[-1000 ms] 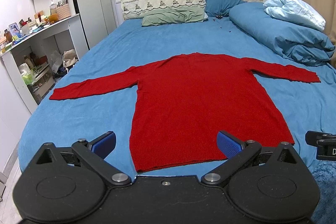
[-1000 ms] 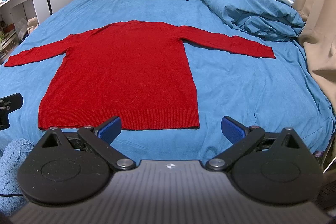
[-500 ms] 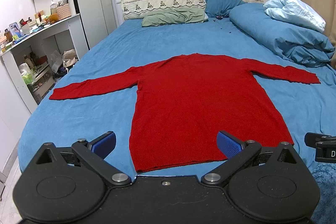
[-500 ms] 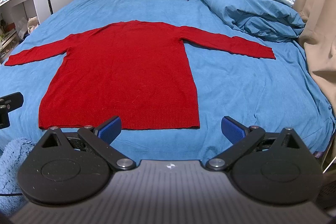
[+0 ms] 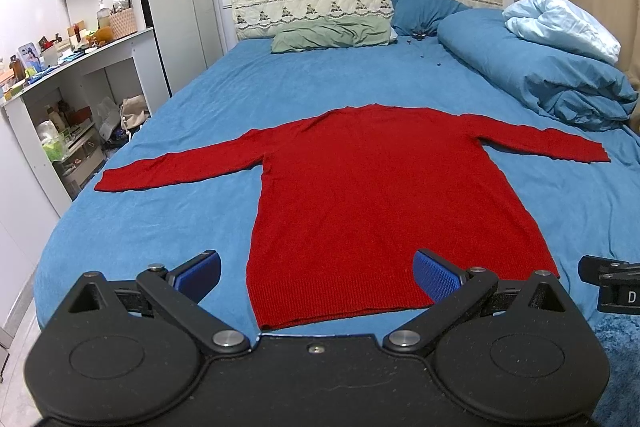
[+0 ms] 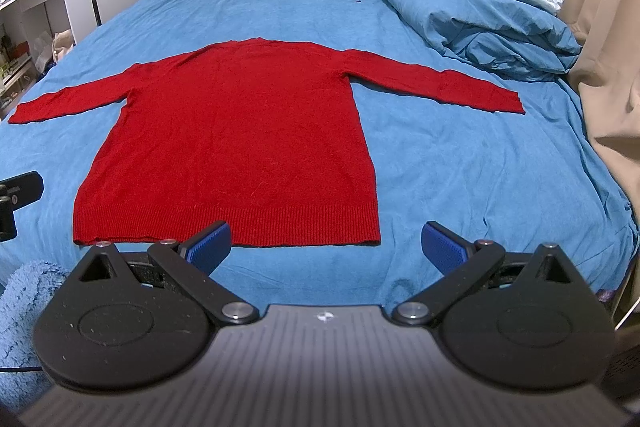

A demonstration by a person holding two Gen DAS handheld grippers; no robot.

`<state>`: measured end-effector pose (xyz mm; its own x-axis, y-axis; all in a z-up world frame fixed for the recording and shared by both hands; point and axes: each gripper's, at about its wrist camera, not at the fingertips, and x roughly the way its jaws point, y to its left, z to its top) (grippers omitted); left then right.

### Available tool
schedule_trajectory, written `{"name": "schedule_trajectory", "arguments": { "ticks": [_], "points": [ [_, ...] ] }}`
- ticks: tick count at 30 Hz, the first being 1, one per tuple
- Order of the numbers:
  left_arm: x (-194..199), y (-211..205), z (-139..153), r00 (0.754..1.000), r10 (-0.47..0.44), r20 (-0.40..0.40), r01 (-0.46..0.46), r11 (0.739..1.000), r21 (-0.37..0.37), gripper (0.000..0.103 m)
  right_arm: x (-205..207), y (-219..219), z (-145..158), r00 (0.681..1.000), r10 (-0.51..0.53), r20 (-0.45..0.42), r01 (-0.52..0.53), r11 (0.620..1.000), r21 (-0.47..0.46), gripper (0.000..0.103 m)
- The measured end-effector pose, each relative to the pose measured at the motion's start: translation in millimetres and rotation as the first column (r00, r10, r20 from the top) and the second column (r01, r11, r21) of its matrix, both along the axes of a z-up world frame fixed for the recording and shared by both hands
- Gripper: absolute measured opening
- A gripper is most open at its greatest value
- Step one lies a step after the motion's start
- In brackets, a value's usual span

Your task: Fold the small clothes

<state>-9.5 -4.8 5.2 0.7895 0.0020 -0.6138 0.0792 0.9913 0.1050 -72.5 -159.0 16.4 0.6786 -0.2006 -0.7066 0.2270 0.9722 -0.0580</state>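
Observation:
A red long-sleeved sweater (image 5: 376, 195) lies flat on the blue bed (image 5: 152, 227), hem toward me, both sleeves spread out sideways. It also shows in the right wrist view (image 6: 240, 139). My left gripper (image 5: 318, 275) is open and empty, hovering just short of the hem's left half. My right gripper (image 6: 326, 247) is open and empty, hovering just short of the hem's right corner. Neither touches the sweater.
A rolled blue duvet (image 5: 552, 83) with a pale blue one on top lies along the bed's right side. Green and blue pillows (image 5: 332, 35) sit at the headboard. White shelves (image 5: 60, 99) stand left of the bed, a beige curtain (image 6: 600, 27) to the right.
Both grippers have crept very slightly forward toward the hem. The sweater has not moved and both grippers stay open.

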Motion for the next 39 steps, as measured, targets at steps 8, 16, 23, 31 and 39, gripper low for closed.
{"name": "schedule_trajectory", "arguments": {
  "ticks": [8,16,23,31,39],
  "points": [
    [-1,1,0,1.0,-0.003,0.0,0.003,1.0,-0.001,0.103,-2,3,4,1.0,0.003,0.002,-0.003,1.0,-0.005,0.103],
    [0,1,0,1.0,-0.001,0.006,0.001,1.0,0.004,0.103,-2,5,7,1.0,0.004,0.005,-0.004,1.0,-0.004,0.103],
    [3,0,-1,1.0,0.003,0.005,-0.003,1.0,0.009,0.103,0,0,2,1.0,0.0,0.001,0.0,1.0,0.006,0.103],
    [54,-25,36,0.993,-0.067,0.093,0.068,0.998,0.0,0.103,11,-31,12,0.997,-0.075,0.037,0.074,0.997,0.016,0.103],
    [154,-93,61,0.972,-0.197,0.124,0.205,0.978,-0.05,0.103,56,-132,35,0.962,-0.253,0.103,0.248,0.967,0.059,0.103]
  ]
}}
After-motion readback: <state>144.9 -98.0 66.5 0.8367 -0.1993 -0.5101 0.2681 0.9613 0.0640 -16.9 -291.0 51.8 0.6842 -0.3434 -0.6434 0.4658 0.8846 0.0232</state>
